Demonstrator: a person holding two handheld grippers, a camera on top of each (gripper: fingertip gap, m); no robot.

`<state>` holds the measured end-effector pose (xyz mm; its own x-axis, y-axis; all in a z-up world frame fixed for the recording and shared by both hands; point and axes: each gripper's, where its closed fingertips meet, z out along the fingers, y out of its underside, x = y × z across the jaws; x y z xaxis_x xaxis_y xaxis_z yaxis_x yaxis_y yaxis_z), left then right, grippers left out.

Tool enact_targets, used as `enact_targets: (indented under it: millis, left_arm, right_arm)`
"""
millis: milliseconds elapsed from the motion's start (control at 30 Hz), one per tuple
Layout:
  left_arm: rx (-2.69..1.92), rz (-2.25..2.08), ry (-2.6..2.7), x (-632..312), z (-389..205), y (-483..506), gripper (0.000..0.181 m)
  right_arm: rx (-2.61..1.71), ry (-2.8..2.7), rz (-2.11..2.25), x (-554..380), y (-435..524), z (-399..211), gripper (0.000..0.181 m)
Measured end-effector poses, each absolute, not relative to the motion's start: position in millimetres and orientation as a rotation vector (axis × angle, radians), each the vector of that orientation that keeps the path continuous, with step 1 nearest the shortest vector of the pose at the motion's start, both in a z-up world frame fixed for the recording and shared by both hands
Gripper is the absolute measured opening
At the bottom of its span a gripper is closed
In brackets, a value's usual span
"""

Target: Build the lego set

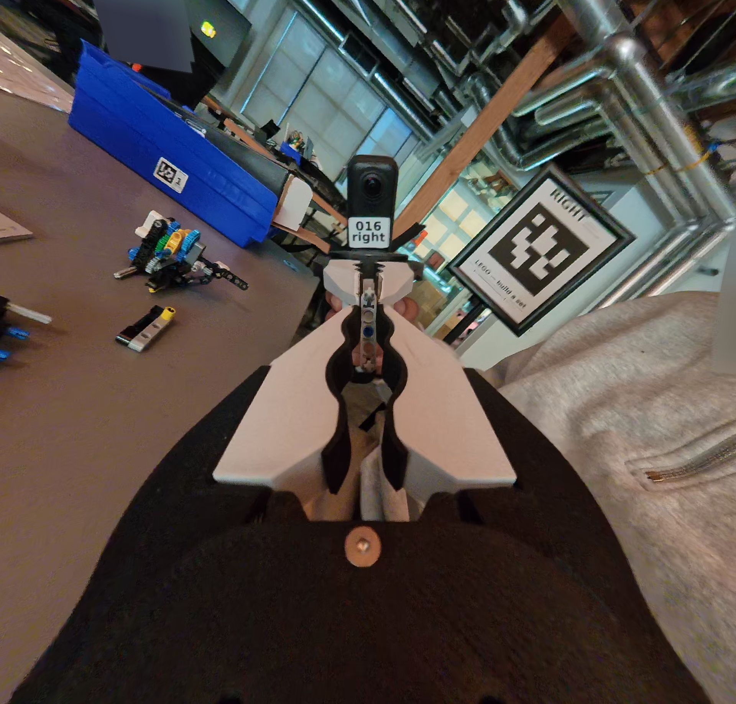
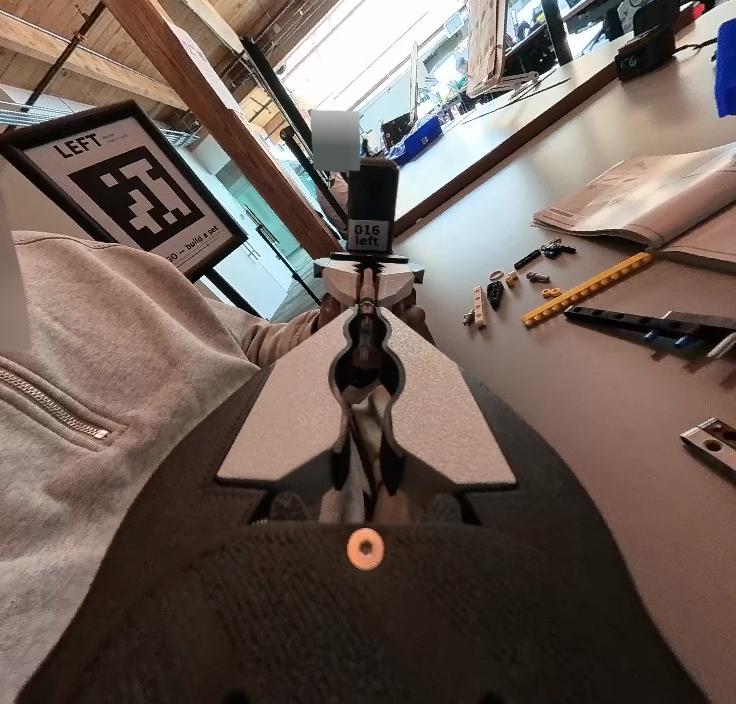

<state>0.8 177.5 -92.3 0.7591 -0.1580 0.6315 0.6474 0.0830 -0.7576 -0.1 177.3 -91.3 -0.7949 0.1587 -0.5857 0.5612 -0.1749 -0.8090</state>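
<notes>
A thin grey lego beam (image 1: 366, 320) with a blue pin in it is held in the air between both grippers, which face each other tip to tip. My left gripper (image 1: 368, 311) is shut on one end of the beam. My right gripper (image 1: 368, 284), under its black camera, is shut on the other end. In the right wrist view the beam (image 2: 364, 340) shows in the gap of my right gripper (image 2: 366, 312), with my left gripper (image 2: 367, 283) beyond it. A partly built black, blue, yellow and green lego model (image 1: 171, 251) lies on the brown table (image 1: 99, 406).
A blue bin (image 1: 159, 139) stands behind the model; a small black, grey and yellow part (image 1: 147, 326) lies nearer. A yellow beam (image 2: 585, 288), a black beam (image 2: 621, 320), small loose parts (image 2: 494, 290) and an open booklet (image 2: 637, 203) lie on the table. A person's grey sweatshirt (image 2: 99, 326) is close. My two grippers' fingertips are within a few centimetres of each other.
</notes>
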Motion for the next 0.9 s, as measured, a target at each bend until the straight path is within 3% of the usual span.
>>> enact_targets:
  millis: [133,267,400,667,900]
  left_arm:
    - [-1.432,-0.442,-0.443,-7.6,-99.1,175.9,0.004]
    - [-1.530,-0.094,-0.474,-29.0,-107.9,168.1,0.035]
    - [-1.605,0.007,-0.436,-23.2,-114.3,173.9,0.027]
    - [-1.469,-0.439,-0.415,-1.9,-101.0,174.0,0.014]
    - [-1.437,-0.532,-0.381,6.3,-95.6,173.4,0.003]
  right_arm:
    - [0.928,1.767,-2.059,-9.1,177.9,-98.8,0.004]
    - [1.083,1.637,-2.094,-24.3,189.9,-103.7,0.003]
    - [1.120,1.715,-2.148,-28.2,192.5,-103.7,0.004]
    - [0.886,1.835,-2.105,-4.7,173.0,-96.5,0.003]
    - [0.816,1.865,-2.102,0.8,171.2,-95.3,0.003]
